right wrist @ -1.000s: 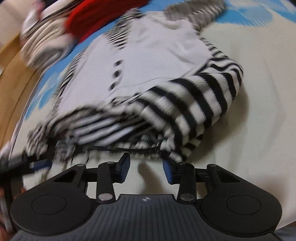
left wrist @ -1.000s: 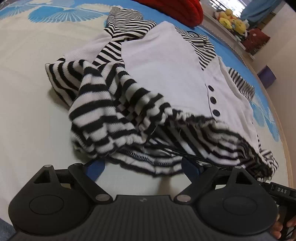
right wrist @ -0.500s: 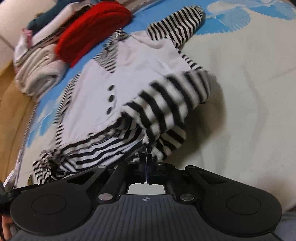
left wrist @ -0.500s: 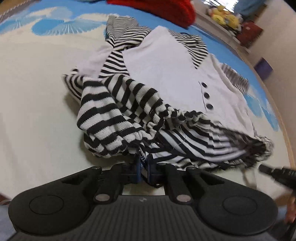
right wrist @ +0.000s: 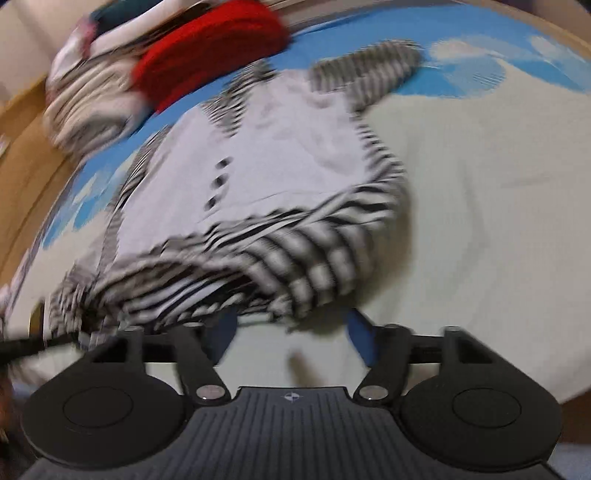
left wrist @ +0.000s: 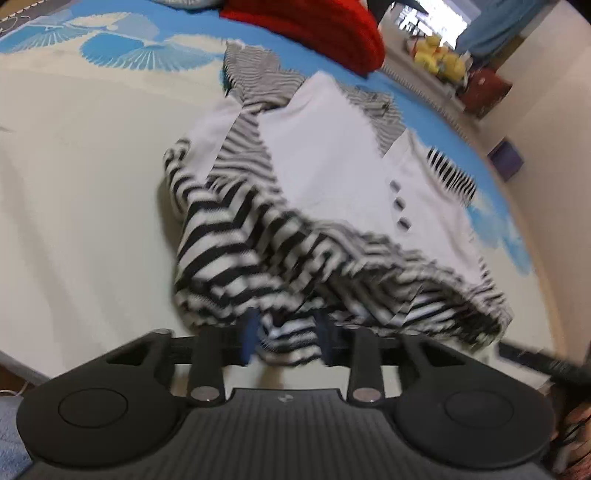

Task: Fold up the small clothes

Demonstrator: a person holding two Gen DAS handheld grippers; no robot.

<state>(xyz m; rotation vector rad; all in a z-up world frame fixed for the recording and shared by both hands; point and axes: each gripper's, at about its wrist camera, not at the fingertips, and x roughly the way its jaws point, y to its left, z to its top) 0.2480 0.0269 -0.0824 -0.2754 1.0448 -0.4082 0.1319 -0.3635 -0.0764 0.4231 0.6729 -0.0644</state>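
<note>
The striped garment is spread mid-frame; its hem is seen between the opening left gripper jaws, unpressed. The right gripper is opening wide, empty.

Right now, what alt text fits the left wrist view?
A striped and white small garment lies on a cream and blue bedspread, its striped hem hanging between the opening jaws of the left gripper. A red garment sits beyond.
</note>
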